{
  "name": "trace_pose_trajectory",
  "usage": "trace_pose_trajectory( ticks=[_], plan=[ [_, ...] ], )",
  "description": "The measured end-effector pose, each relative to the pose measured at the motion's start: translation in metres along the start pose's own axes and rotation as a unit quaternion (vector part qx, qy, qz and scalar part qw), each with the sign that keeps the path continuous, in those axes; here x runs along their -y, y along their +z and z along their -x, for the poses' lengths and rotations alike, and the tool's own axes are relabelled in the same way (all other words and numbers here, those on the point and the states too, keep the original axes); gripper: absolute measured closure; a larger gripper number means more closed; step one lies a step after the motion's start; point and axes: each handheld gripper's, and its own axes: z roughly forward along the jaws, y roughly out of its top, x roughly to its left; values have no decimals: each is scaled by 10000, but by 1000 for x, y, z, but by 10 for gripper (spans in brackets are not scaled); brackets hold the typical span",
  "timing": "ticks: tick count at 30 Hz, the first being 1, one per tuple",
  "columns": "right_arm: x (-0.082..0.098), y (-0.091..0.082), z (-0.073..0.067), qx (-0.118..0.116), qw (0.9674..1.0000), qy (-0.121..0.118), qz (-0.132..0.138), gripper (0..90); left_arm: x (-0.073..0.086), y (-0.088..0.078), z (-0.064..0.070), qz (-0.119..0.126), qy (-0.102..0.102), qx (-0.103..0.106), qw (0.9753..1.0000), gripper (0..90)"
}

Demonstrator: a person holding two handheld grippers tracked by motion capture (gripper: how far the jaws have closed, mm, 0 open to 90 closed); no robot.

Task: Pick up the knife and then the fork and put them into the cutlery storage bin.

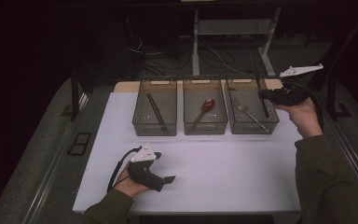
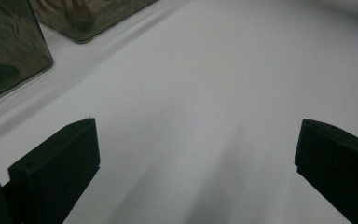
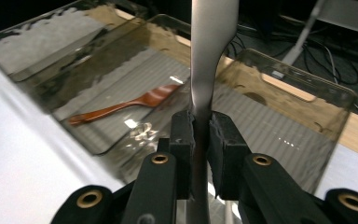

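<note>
High view, hidden parts: I saw the room beyond the table [image 1: 223, 182] as near black, with only cables and a metal frame readable; my right forearm was cut off by the lower right corner.
Left gripper: I kept the left gripper [image 1: 167, 179] low over the white table near its front edge; in the left gripper view its two black jaws stood wide apart with bare tabletop between them, nothing held.
Left bin: the left bin [image 1: 154, 122], smoky clear plastic with rounded corners, held dark thin sticks [image 1: 156, 111]; I could not tell them apart in the dim light.
Middle bin: the middle bin [image 1: 205, 125] held a reddish-brown wooden spoon [image 1: 204, 109], which the right gripper view also showed [image 3: 121, 106], lying flat on the ribbed floor.
Right bin: the right bin [image 1: 252, 127] held a metal fork [image 1: 249, 115], small and hard to read.
Right gripper: I had the right gripper [image 3: 202, 140] clamped on a flat, smooth metal handle [image 3: 209, 51]; it rose upright out of the top of the picture, so its working end was cut off and I could not say which utensil it was. It hung over the right bin's far side.
Writing: I could read no labels or brand marks.
</note>
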Motion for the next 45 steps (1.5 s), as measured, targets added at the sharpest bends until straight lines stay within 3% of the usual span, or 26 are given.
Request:
trace_pose_trajectory(
  ticks=[4,19,27,32,34,39,45],
  plan=[
    [7,12,14,236,9995,145,-123,804,0,0,0,4,-1,8,10000,0],
    [46,47,34,448,9956,418,-705,803,0,0,0,5,-3,16,10000,0],
    [55,57,37,461,9933,511,-927,802,0,1,-3,53,34,20,10000,0],
    [54,66,35,536,9902,499,-1192,793,0,1,-6,96,42,51,9999,0],
    [53,66,33,604,9900,494,-1172,786,0,1,-6,87,47,58,9999,0],
    [51,62,31,469,9923,522,-1022,737,0,1,-5,68,76,73,9999,0],
    [47,54,25,318,9949,525,-802,550,0,1,-5,65,78,62,9999,0]
  ],
)
